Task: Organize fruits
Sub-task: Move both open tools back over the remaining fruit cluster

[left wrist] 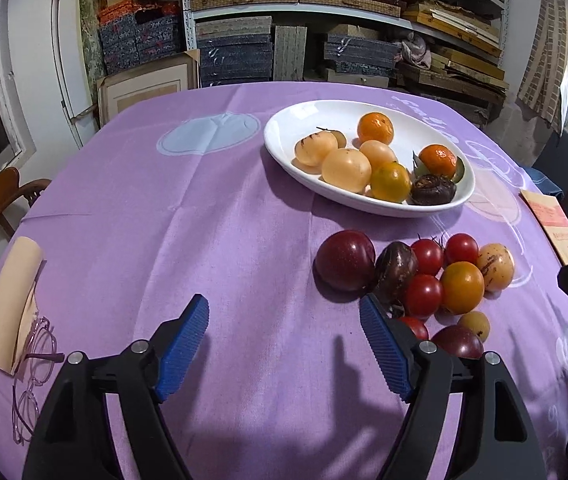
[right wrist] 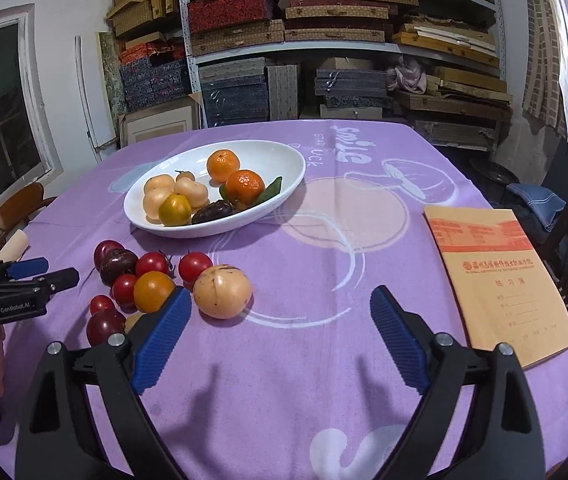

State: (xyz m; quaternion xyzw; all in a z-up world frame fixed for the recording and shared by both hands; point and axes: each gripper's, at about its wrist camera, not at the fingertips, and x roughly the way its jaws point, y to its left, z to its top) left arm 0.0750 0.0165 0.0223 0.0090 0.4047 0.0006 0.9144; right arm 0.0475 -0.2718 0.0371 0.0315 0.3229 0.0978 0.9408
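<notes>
Both claws gape wide, holding nothing: left claw [left wrist: 284, 346], right claw [right wrist: 280, 334]. Just short of the white dish [right wrist: 284, 200], loose fruit [right wrist: 152, 288] clusters on the purple worktop [right wrist: 323, 380]. Judged step: choosing a pick; next, closing on the pale fruit [right wrist: 222, 291] nearest the right claw and carrying it to the dish

The tablecloth [right wrist: 323, 320] reads "Smile"; the left tool [right wrist: 24, 280] bears "GenRobot.AI".
</notes>
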